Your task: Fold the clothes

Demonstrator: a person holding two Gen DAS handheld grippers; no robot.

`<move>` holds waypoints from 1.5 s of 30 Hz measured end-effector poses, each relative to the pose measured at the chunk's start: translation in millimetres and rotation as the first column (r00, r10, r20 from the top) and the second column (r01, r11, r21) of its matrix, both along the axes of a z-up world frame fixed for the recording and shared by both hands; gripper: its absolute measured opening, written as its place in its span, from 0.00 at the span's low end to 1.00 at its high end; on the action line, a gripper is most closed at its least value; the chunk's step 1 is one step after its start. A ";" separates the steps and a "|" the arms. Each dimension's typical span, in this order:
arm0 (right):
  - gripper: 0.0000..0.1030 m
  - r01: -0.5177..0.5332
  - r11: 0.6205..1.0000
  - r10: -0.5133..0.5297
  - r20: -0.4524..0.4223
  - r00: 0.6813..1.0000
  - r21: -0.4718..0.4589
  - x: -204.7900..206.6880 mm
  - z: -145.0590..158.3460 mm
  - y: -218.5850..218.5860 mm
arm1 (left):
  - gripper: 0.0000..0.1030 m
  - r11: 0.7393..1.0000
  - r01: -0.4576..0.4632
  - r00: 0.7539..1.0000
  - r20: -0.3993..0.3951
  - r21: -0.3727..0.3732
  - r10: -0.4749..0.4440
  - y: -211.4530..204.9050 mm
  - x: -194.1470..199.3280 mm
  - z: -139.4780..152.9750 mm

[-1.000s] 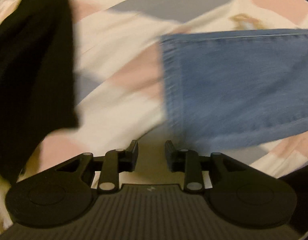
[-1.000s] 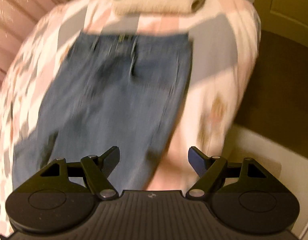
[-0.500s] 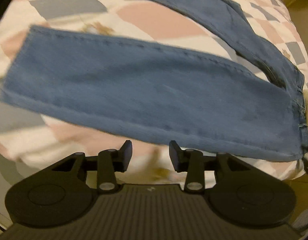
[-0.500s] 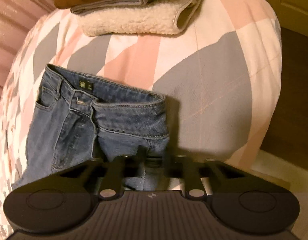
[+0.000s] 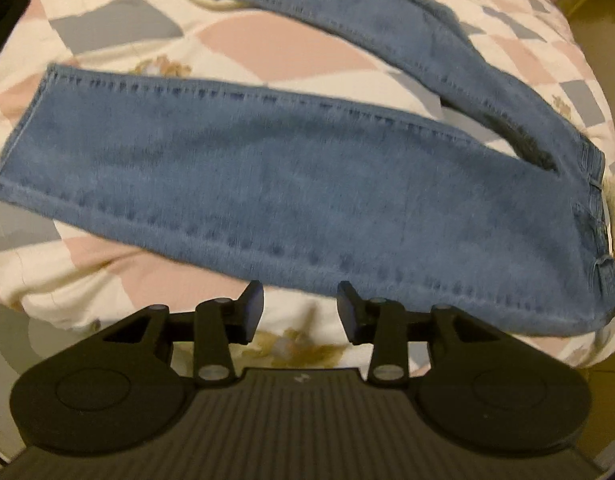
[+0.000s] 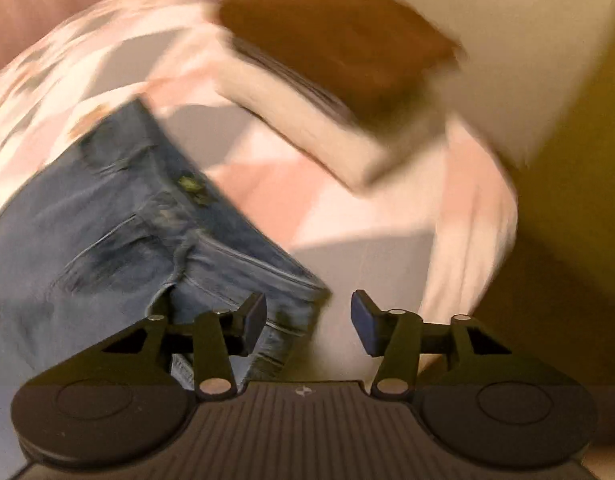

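Black plastic tongs are appearing at the bottom of both views, and both pairs are standing released, gripping nothing. The left gripper (image 5: 299, 308) is hovering over the patterned bedspread (image 5: 279, 48), with its fingertips just short of the near edge of the jeans (image 5: 291, 184). Beyond the left tongs, one denim leg is lying flat across the view, and the second leg is angling away behind it toward the waistband at far right. The right gripper (image 6: 307, 322) is hanging with its left finger (image 6: 253, 320) over the waistband end of the jeans (image 6: 107, 232), though contact cannot be confirmed through the blur. Farther ahead of the right tongs, a folded stack (image 6: 339, 80) is resting on the bedspread.
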State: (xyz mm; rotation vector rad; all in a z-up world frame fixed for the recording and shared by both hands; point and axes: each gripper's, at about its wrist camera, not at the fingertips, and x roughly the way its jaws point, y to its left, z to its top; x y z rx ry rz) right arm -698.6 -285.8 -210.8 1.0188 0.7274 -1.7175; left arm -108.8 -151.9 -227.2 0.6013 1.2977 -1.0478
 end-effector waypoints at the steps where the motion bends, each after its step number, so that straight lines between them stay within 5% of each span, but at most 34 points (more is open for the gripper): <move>1: 0.47 -0.059 0.998 0.059 0.044 0.997 0.002 9.9 -2.7 -0.6 | 0.34 1.000 -0.003 1.000 -0.002 0.001 0.003 -3.2 -0.4 -1.3; 4: 0.43 -0.152 0.987 0.147 0.106 0.983 0.044 34.9 -14.7 -4.9 | 0.35 1.000 -0.005 1.000 -0.019 0.019 0.005 -13.8 -2.6 -9.7; 11: 0.45 -0.163 0.982 0.186 0.291 0.939 -0.100 26.8 15.0 -33.1 | 0.35 0.993 0.117 0.990 -0.076 -0.031 -0.119 -38.2 -13.5 -3.2; 18: 0.51 -0.263 0.955 0.293 0.281 0.914 -0.138 5.6 30.2 -130.4 | 0.43 0.974 0.157 0.985 -0.040 -0.165 -0.166 -93.5 -50.1 41.2; 23: 0.52 -0.426 0.901 0.434 0.247 0.867 -0.086 6.7 -3.8 -241.3 | 0.43 0.980 0.078 0.997 -0.005 -0.182 -0.081 -134.2 -90.5 45.2; 28: 0.76 -0.535 0.845 0.521 0.254 0.815 -0.019 10.5 -46.5 -327.4 | 0.43 0.991 -0.008 1.000 -0.010 -0.136 0.006 -154.8 -132.5 37.0; 30: 0.76 -0.540 0.842 0.506 0.314 0.803 0.023 10.8 -67.6 -348.4 | 0.43 0.992 -0.026 1.000 -0.008 -0.122 0.025 -157.3 -144.9 37.7; 32: 0.59 -0.546 0.836 0.489 0.371 0.789 0.060 15.8 -82.7 -355.0 | 0.43 0.994 -0.039 0.999 0.002 -0.100 0.040 -158.6 -150.9 37.5; 33: 0.30 -0.569 0.821 0.517 0.347 0.782 0.058 21.9 -82.9 -353.4 | 0.43 0.995 -0.045 0.999 0.010 -0.088 0.046 -159.1 -152.8 37.2; 35: 0.20 -0.608 0.794 0.580 0.287 0.762 0.010 28.2 -70.4 -344.0 | 0.43 0.995 -0.065 0.998 0.016 -0.069 0.066 -160.7 -154.5 37.4; 38: 0.18 -0.537 0.840 0.542 0.198 0.817 -0.081 13.6 -50.6 -324.9 | 0.43 0.995 -0.073 0.996 0.036 -0.072 0.076 -161.8 -155.2 43.1; 41: 0.22 -0.438 0.898 0.438 0.163 0.884 -0.038 1.6 -67.8 -325.0 | 0.43 0.994 -0.075 0.996 0.052 -0.076 0.079 -163.3 -153.0 45.9; 45: 0.53 -0.416 0.910 0.414 0.085 0.906 -0.001 12.7 -68.4 -333.3 | 0.43 0.996 -0.059 0.995 0.072 -0.063 0.064 -164.4 -149.8 43.8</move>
